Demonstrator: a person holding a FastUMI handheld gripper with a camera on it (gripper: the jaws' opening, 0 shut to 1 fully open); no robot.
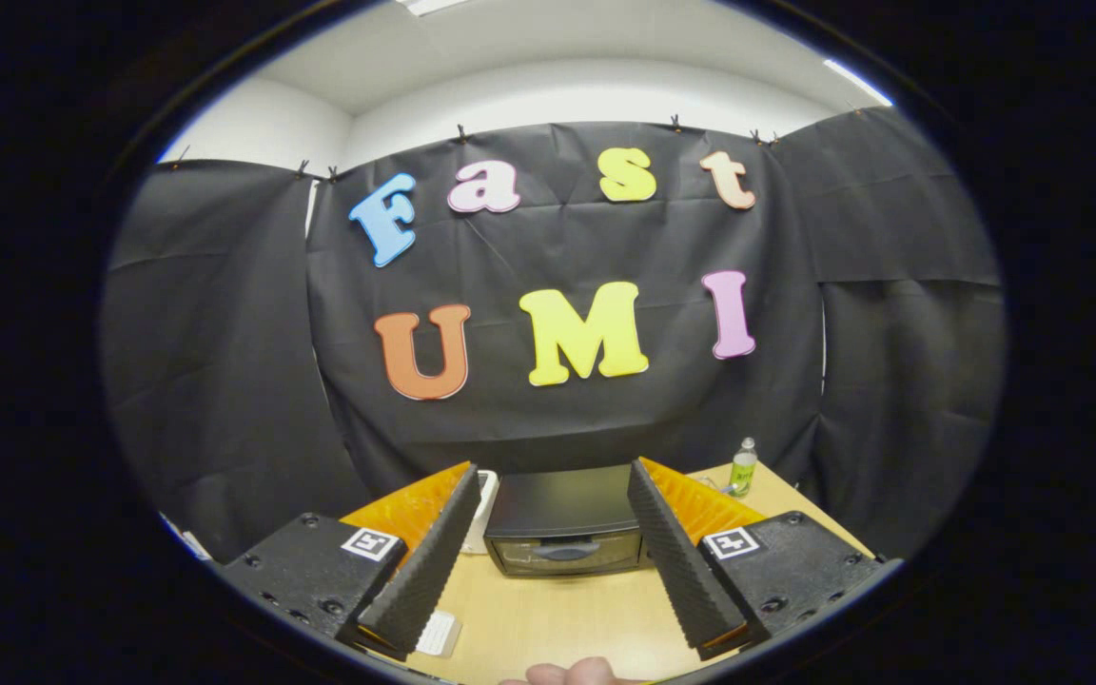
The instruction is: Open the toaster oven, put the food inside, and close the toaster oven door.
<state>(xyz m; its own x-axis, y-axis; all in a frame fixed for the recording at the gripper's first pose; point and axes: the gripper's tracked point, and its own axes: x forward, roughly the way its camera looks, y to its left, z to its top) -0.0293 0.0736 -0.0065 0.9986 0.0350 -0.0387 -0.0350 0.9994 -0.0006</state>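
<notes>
You had even, bright light from the ceiling strips [857, 82] overhead, so the wooden table [557, 618] was well lit and carried only soft shadows beside the gripper [557, 557], whose fingers stood apart with nothing between them. The fisheye lens bent straight lines hard toward the rim, bowing the table edge. The toaster oven [564, 526] beyond the fingers was sharp, its glass door showing faint glare.

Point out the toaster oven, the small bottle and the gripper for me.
toaster oven [562, 552]: gripper view, its closed glass door.
small bottle [744, 469]: gripper view, its body.
gripper [550, 561]: gripper view, midway between its open fingertips.
</notes>
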